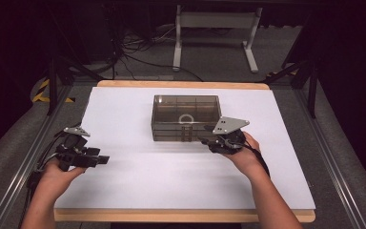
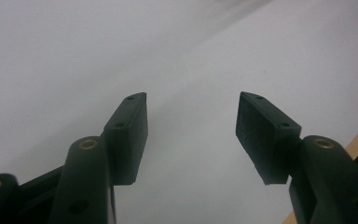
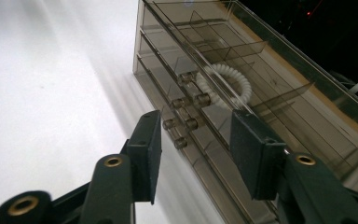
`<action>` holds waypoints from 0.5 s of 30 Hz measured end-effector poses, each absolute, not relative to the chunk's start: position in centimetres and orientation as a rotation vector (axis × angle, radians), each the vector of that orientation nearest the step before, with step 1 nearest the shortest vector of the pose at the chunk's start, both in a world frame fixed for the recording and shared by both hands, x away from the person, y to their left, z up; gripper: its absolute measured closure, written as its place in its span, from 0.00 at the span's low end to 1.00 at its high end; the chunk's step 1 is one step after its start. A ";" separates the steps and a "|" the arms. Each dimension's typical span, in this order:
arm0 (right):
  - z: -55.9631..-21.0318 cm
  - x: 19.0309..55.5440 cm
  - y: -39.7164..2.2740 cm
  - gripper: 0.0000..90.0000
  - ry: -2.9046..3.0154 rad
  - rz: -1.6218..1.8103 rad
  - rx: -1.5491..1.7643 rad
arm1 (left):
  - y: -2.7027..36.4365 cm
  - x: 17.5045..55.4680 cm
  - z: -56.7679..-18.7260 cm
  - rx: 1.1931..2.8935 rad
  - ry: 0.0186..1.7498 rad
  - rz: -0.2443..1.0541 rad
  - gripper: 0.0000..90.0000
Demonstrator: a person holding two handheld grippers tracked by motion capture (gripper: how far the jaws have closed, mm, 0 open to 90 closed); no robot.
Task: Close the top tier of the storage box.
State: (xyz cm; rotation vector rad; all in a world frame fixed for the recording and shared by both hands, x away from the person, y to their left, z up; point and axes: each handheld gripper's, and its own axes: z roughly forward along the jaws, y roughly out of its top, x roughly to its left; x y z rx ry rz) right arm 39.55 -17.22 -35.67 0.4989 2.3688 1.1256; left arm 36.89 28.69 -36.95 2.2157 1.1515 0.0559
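The left gripper (image 1: 104,159) rests low over the white-covered wooden bench (image 1: 138,181) with its jaws spread and only bare white surface between them, while the right gripper (image 3: 193,140) has its jaws spread just before the small round knobs (image 3: 186,123) on the front of the smoky transparent plastic drawer box (image 1: 186,117). The step seems to be opening a drawer, so the jaws should centre on one pair of knobs, close firmly, and pull straight back. I count one box, about three drawer levels, about six knobs, and one white ribbed ring (image 3: 230,84) inside, beyond the jaws.
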 end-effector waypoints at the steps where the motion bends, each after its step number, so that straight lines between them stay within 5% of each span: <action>1: -35.5 39.5 -17.5 0.54 2.369 1.133 0.508 | 28.7 36.9 -36.9 2.216 1.151 0.056 0.49; 15: -34.6 39.5 -22.6 0.32 2.402 1.190 0.664 | 28.4 37.5 -37.0 2.224 1.136 0.048 0.49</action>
